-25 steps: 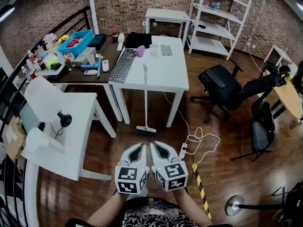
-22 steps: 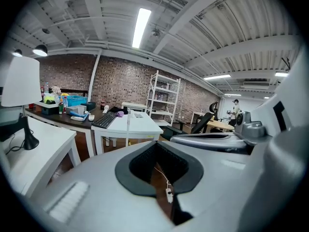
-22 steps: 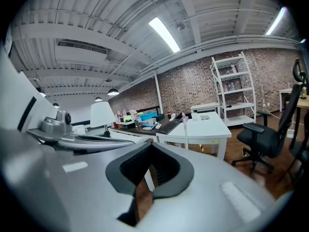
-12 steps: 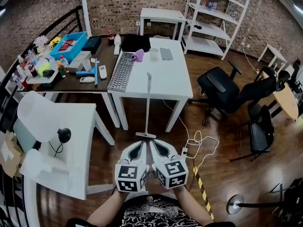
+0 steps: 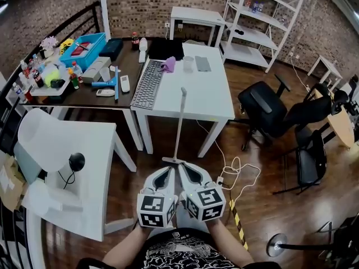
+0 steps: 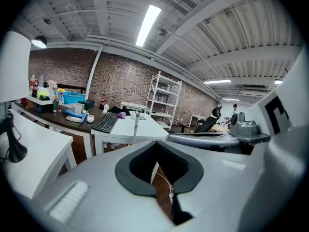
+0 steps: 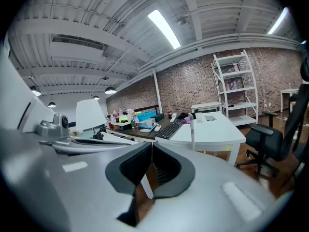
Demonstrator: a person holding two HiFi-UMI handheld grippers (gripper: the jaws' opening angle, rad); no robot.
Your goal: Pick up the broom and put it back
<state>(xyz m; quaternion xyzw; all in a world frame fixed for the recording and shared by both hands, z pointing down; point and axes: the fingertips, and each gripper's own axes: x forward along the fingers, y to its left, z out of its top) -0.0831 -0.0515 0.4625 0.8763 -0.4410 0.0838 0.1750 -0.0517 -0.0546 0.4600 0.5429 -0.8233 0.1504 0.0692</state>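
**grippers shut and empty, broom leaning just ahead**

left gripper (image 5: 168, 171): jaws closed tip to tip, nothing between them. right gripper (image 5: 182, 169): same, pinched together and empty. held side by side, low, almost touching each other, pointing slightly down toward the floor.

broom (image 5: 179, 125): straight ahead of both tips, upright with a slight tilt, brush head on the floor just past the tips, top of the handle resting against the near edge of the white table (image 5: 196, 91). also seen ahead and above the jaws in the left gripper view (image 6: 135, 124) and the right gripper view (image 7: 191, 129). not yet touched; pick-up not started.

risks from here, as a guess:
- closed tips bumping the brush head or the low handle: only leaning, so likely to slide along the table edge and fall.
- no grip possible without first opening the jaws.
- a low grab near the head: long handle overhead, likely to swing or twist in the pads.
- cable (image 5: 238, 170) on the floor, right of the right gripper: possible snag for the brush head.
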